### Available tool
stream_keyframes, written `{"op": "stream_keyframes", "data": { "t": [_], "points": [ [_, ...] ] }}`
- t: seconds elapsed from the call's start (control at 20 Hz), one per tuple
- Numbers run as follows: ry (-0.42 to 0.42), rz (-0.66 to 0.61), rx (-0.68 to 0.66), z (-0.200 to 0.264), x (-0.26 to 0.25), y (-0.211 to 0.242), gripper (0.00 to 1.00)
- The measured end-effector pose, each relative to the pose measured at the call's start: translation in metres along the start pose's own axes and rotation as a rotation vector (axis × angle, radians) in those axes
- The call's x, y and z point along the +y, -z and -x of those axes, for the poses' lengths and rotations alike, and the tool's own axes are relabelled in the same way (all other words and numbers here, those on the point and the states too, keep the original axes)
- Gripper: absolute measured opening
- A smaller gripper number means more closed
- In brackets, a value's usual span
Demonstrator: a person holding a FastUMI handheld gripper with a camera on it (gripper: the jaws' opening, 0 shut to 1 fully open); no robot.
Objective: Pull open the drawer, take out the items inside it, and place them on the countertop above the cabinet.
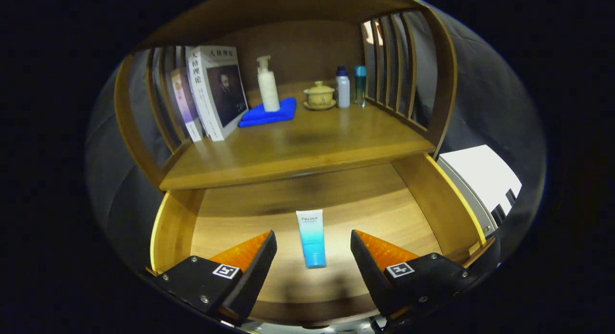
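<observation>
Gripper (313,250) hovering over pulled-open drawer (432,199), fingers spread wide and touching nothing. Lying flat on the drawer floor between the fingertips, a blue-and-white tube (311,238), cap end pointing toward the gripper. Sitting on the desk (307,146) above: books (214,96) leaning at the left slatted side, a white pump bottle (268,86) standing on a folded blue cloth (269,114), a lidded cup (319,94) on its saucer, two small bottles (350,86) near the right slats.
</observation>
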State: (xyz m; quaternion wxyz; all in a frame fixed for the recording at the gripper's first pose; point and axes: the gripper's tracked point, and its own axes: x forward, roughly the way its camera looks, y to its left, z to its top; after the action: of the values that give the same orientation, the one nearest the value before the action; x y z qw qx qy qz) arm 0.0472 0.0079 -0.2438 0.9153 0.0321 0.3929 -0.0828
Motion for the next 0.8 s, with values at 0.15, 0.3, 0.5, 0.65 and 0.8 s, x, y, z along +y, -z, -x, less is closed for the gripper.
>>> {"op": "stream_keyframes", "data": {
  "t": [0.15, 0.3, 0.5, 0.65, 0.8],
  "points": [
    [0.024, -0.034, 0.115, -0.019, 0.006, 0.018, 0.95],
    [0.057, -0.02, 0.177, -0.034, 0.003, 0.026, 0.95],
    [0.065, 0.005, 0.266, -0.056, 0.006, 0.044, 0.95],
    [0.07, 0.037, 0.331, -0.067, 0.008, 0.058, 0.9],
    [0.082, 0.026, 0.365, -0.074, 0.006, 0.061, 0.78]
  ]
}}
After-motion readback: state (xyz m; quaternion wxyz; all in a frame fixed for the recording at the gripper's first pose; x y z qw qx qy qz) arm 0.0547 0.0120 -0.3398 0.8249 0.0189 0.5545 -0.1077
